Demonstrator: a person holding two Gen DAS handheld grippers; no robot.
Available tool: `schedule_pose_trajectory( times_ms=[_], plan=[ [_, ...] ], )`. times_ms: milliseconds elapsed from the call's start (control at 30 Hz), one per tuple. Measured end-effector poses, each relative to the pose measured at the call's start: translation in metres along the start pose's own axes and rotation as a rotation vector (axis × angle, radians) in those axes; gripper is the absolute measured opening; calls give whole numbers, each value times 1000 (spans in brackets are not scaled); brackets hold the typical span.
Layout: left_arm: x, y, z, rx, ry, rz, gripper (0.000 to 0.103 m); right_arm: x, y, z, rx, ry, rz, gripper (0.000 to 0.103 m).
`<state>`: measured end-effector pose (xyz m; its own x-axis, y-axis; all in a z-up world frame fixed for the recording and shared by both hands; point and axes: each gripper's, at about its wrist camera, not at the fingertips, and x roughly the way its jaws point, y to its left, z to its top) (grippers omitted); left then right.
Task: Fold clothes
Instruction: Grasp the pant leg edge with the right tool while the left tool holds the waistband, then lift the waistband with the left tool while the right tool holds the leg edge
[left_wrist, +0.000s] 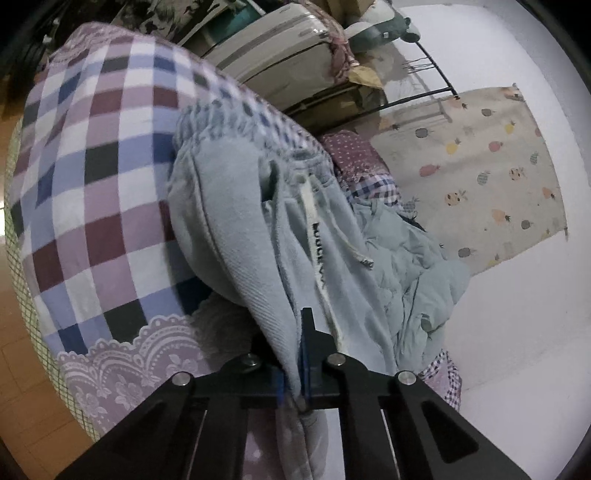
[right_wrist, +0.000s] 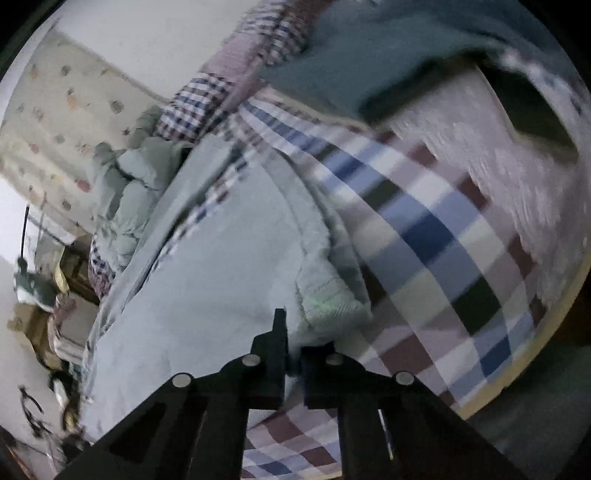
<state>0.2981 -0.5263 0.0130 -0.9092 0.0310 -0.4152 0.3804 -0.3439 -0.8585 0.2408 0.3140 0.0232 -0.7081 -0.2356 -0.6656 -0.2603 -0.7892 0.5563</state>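
In the left wrist view, the left gripper (left_wrist: 297, 369) is pinching a fold of the pale blue pants (left_wrist: 229, 236). The pants are stretching from the jaws toward 12 o'clock, over the checked blanket (left_wrist: 92, 166).

In the right wrist view, the right gripper (right_wrist: 293, 354) is nearly closed, gripping the pants' (right_wrist: 221, 266) hem at 12 o'clock; the cloth is spreading toward 11 o'clock.

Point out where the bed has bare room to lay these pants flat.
Free: the checked bedspread left of the light blue pants, up to its lace border. Crowded: right of the pants, where the crumpled blue-green bedding piles against the wall.
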Motion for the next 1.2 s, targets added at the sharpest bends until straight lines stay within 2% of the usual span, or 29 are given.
schedule_pose_trajectory(
  times_ms=[433,800,933,1200],
  plan=[
    [-65,-57,13,51,-94,-104,2,-69,29,23,-67,-93,56,3],
    [-148,-82,0,56,-159,-182,2,-147,43,50,-76,-164,121,3],
    [-148,-96,3,60,-150,-157,2,-149,58,75,-101,-156,124,3],
    [-93,-162,31,111,-163,-75,2,-90,114,146,-171,-137,103,3]
  ],
)
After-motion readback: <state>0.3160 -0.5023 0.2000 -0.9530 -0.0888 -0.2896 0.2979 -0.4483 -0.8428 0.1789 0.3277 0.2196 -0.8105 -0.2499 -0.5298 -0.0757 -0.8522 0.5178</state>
